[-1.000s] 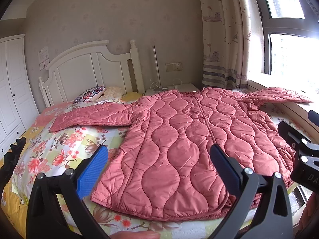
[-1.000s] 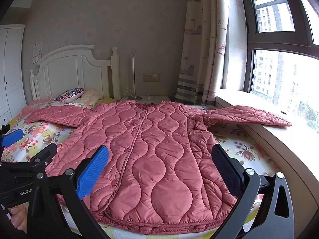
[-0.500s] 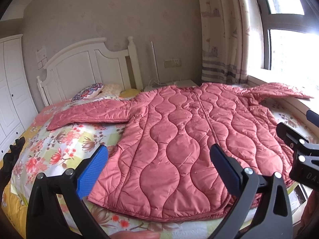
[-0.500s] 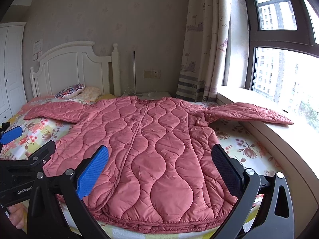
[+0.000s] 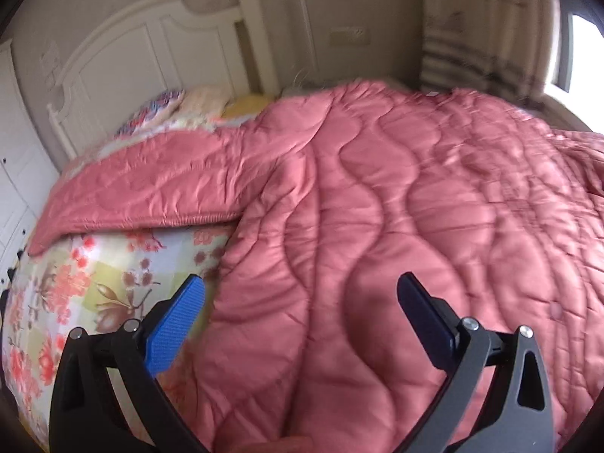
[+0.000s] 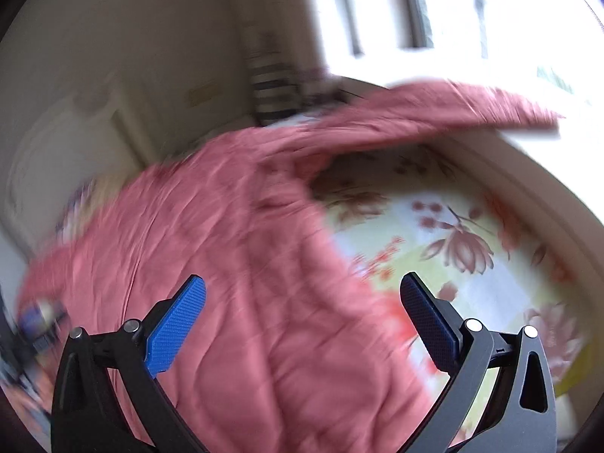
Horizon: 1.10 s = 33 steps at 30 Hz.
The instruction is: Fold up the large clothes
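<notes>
A large pink quilted coat [image 5: 377, 196] lies spread flat on the bed, its left sleeve [image 5: 143, 185] stretched toward the pillows. My left gripper [image 5: 300, 302] is open and hovers low over the coat's lower left part, nothing between its blue pads. In the blurred right wrist view the same coat [image 6: 211, 249] fills the left side and its right sleeve [image 6: 445, 107] reaches out onto the window sill. My right gripper [image 6: 302, 304] is open above the coat's right edge, holding nothing.
A floral bedsheet [image 5: 75, 294] shows left of the coat and again [image 6: 453, 241] on its right. A white headboard [image 5: 151, 49] and pillows [image 5: 166, 105] stand at the bed's far end. Striped curtain [image 5: 472, 60] and window [image 6: 415, 7] bound the right.
Both grippers have dropped down and forward toward the coat, which now looks much larger. The right view has swung right toward the bare sheet and sill. Both grippers stay open.
</notes>
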Available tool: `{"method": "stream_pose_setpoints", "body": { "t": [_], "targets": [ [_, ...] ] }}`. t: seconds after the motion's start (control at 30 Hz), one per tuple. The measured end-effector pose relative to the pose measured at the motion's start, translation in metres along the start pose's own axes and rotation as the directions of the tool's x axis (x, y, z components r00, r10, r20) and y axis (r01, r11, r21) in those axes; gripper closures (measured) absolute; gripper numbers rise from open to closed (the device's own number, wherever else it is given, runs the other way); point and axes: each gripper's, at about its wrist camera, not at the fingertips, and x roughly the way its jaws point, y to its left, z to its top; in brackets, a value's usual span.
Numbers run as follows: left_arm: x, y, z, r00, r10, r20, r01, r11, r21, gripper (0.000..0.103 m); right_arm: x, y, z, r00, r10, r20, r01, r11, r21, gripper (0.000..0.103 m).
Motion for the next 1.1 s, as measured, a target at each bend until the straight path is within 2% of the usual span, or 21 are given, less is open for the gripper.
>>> {"method": "stream_pose_setpoints", "body": {
  "t": [0.1, 0.17, 0.23, 0.37, 0.47, 0.57, 0.6, 0.63, 0.7, 0.8, 0.83, 0.9, 0.93, 0.97, 1.03, 1.07, 1.1],
  "targets": [
    [0.021, 0.008, -0.007, 0.996, -0.065, -0.069, 0.062, 0.997, -0.044, 0.002, 0.021, -0.041, 0.032, 1.0, 0.011, 0.02, -0.014, 0.983, 0.183, 0.004],
    [0.026, 0.019, -0.007, 0.99, -0.111, -0.081, 0.103, 0.99, -0.096, 0.002, 0.03, -0.056, 0.048, 0.999, 0.031, 0.042, -0.041, 0.966, 0.257, 0.004],
    [0.03, 0.025, -0.009, 0.988, -0.127, -0.09, 0.116, 0.986, -0.122, 0.002, 0.039, -0.067, 0.064, 0.996, 0.048, 0.071, -0.069, 0.941, 0.331, 0.004],
    [0.03, 0.018, -0.009, 0.99, -0.103, -0.099, 0.093, 0.99, -0.103, 0.002, 0.055, -0.083, 0.085, 0.989, 0.047, 0.142, -0.104, 0.896, 0.431, 0.005],
    [0.029, 0.018, -0.009, 0.989, -0.106, -0.1, 0.096, 0.99, -0.107, 0.002, 0.068, -0.092, 0.096, 0.986, 0.029, 0.166, -0.107, 0.868, 0.485, 0.018],
    [0.029, 0.02, -0.01, 0.99, -0.105, -0.099, 0.095, 0.99, -0.107, 0.002, 0.079, -0.104, 0.105, 0.987, 0.001, 0.159, -0.086, 0.842, 0.533, 0.039],
    [0.029, 0.02, -0.01, 0.99, -0.106, -0.098, 0.096, 0.99, -0.108, 0.002, 0.079, -0.106, 0.105, 0.987, -0.017, 0.16, -0.073, 0.839, 0.54, 0.052],
    [0.03, 0.02, -0.01, 0.989, -0.108, -0.097, 0.097, 0.989, -0.109, 0.002, 0.077, -0.105, 0.109, 0.984, -0.054, 0.168, -0.045, 0.843, 0.535, 0.063],
    [0.03, 0.019, -0.01, 0.99, -0.105, -0.098, 0.095, 0.99, -0.107, 0.002, 0.072, -0.092, 0.123, 0.97, -0.126, 0.207, 0.014, 0.882, 0.472, 0.074],
    [0.03, 0.019, -0.01, 0.99, -0.105, -0.098, 0.095, 0.99, -0.108, 0.002, 0.066, -0.048, 0.143, 0.935, -0.219, 0.28, 0.139, 0.95, 0.28, 0.074],
    [0.03, 0.019, -0.01, 0.99, -0.105, -0.098, 0.094, 0.99, -0.107, 0.002, 0.064, -0.018, 0.15, 0.913, -0.249, 0.323, 0.203, 0.964, 0.169, 0.074],
    [0.03, 0.02, -0.01, 0.99, -0.105, -0.098, 0.094, 0.99, -0.108, 0.002, 0.064, 0.04, 0.154, 0.885, -0.248, 0.393, 0.289, 0.956, -0.048, 0.074],
    [0.03, 0.02, -0.01, 0.99, -0.105, -0.098, 0.094, 0.99, -0.108, 0.002, 0.066, 0.078, 0.149, 0.872, -0.23, 0.432, 0.337, 0.922, -0.188, 0.074],
    [0.03, 0.02, -0.01, 0.99, -0.105, -0.098, 0.094, 0.99, -0.107, 0.002, 0.068, 0.121, 0.135, 0.856, -0.195, 0.479, 0.386, 0.857, -0.342, 0.073],
    [0.031, 0.02, -0.009, 0.99, -0.105, -0.097, 0.095, 0.99, -0.108, 0.002, 0.076, 0.18, 0.1, 0.846, -0.106, 0.523, 0.431, 0.713, -0.553, 0.073],
    [0.031, 0.02, -0.009, 0.99, -0.105, -0.097, 0.095, 0.99, -0.108, 0.002, 0.085, 0.211, 0.071, 0.851, -0.052, 0.523, 0.446, 0.597, -0.667, 0.072],
    [0.031, 0.019, -0.009, 0.99, -0.106, -0.098, 0.095, 0.99, -0.108, 0.002, 0.097, 0.235, 0.041, 0.875, -0.007, 0.485, 0.429, 0.478, -0.767, 0.063]
  ]
}}
